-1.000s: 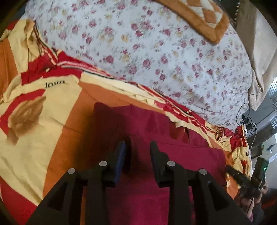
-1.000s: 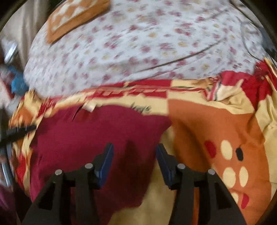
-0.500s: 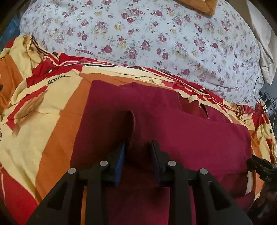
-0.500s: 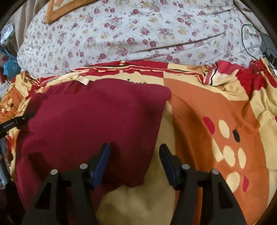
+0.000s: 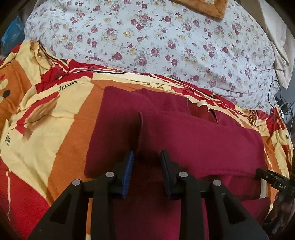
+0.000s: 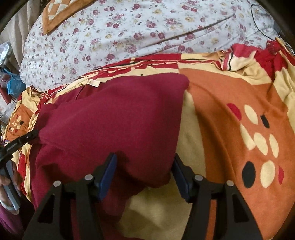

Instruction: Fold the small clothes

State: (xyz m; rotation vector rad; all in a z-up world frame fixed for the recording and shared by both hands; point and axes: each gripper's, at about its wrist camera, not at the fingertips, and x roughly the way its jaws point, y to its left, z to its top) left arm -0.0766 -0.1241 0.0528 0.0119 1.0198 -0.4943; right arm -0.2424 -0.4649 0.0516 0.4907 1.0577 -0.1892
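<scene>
A dark red garment (image 5: pixel 193 140) lies folded over on an orange, yellow and red blanket (image 5: pixel 46 129). It also shows in the right wrist view (image 6: pixel 114 125), with a pale label near its far edge. My left gripper (image 5: pixel 146 157) is open just above the garment's near part, beside a raised fold. My right gripper (image 6: pixel 144 162) is open wide over the garment's near right edge and holds nothing. The right gripper's tip (image 5: pixel 265 174) shows at the right of the left wrist view. The left gripper's tip (image 6: pixel 22 141) shows at the left of the right wrist view.
A large floral duvet (image 5: pixel 156 37) is heaped behind the blanket, with an orange quilted cushion (image 6: pixel 59 13) on it. Cables (image 5: pixel 280 105) lie at the far right. Blue bags (image 6: pixel 14 86) sit off the bed's left side.
The garment's near part has been carried away from me and laid over the far part. Both grippers have opened wider and drawn back slightly.
</scene>
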